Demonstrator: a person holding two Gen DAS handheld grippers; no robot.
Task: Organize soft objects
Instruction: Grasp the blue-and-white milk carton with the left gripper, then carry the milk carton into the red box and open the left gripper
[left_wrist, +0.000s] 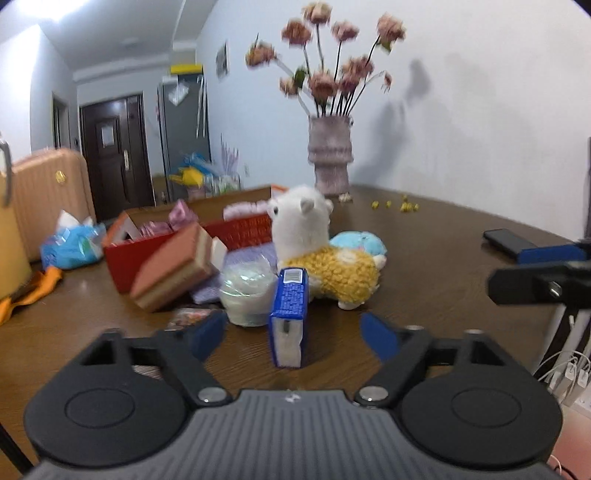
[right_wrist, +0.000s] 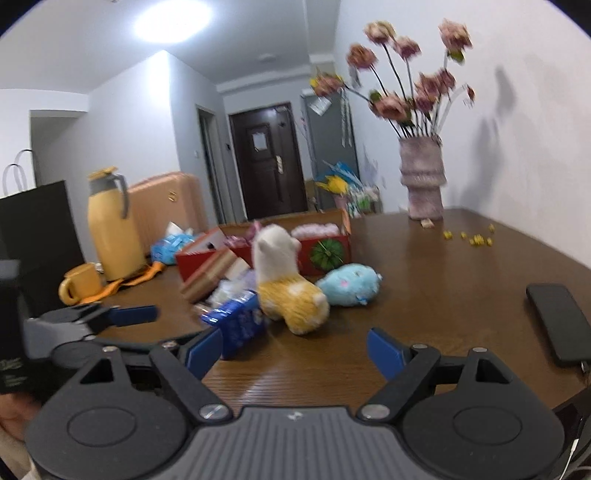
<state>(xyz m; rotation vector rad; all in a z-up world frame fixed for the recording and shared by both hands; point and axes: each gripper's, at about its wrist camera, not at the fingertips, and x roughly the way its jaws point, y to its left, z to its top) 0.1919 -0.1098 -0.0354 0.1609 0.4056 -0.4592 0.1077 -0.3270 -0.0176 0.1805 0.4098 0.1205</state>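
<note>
1. While both frames were smeared with blur, the left gripper (left_wrist: 293, 334) hung low over the brown table (left_wrist: 424, 258) with its blue fingers (left_wrist: 208, 334) spread wide and nothing between them.
2. The right gripper (right_wrist: 295, 352) was likewise released, its blue fingers (right_wrist: 386, 352) well apart over bare wood, holding nothing.
3. Just beyond the left gripper's fingertips, a blue tissue pack (left_wrist: 289, 317) stood upright on its end on the table, apart from both fingers.
4. Behind that pack sat a clear-wrapped white roll (left_wrist: 245, 291), touching or nearly touching its left side.
5. A white and yellow alpaca plush (left_wrist: 325, 254) stood on the table just behind the pack, head turned left; in the right wrist view the alpaca plush (right_wrist: 286, 277) showed its back.
6. A light blue plush (right_wrist: 349, 284) lay on its side just beside the alpaca, toward the right.
7. Left of the alpaca, a striped orange box (left_wrist: 173, 271) leaned tilted against a red box (left_wrist: 240, 230) that was open at the top, with pink soft items inside.
8. A black phone (right_wrist: 561, 323) lay flat near the table's right edge, well apart from the toys.
9. Farther back, a vase (left_wrist: 328, 157) of pink flowers stood by the wall, with small yellow bits (left_wrist: 406, 206) scattered near it.
10. At the far left, a yellow jug (right_wrist: 110, 225) and yellow mug (right_wrist: 79, 282) stood near each other.
</note>
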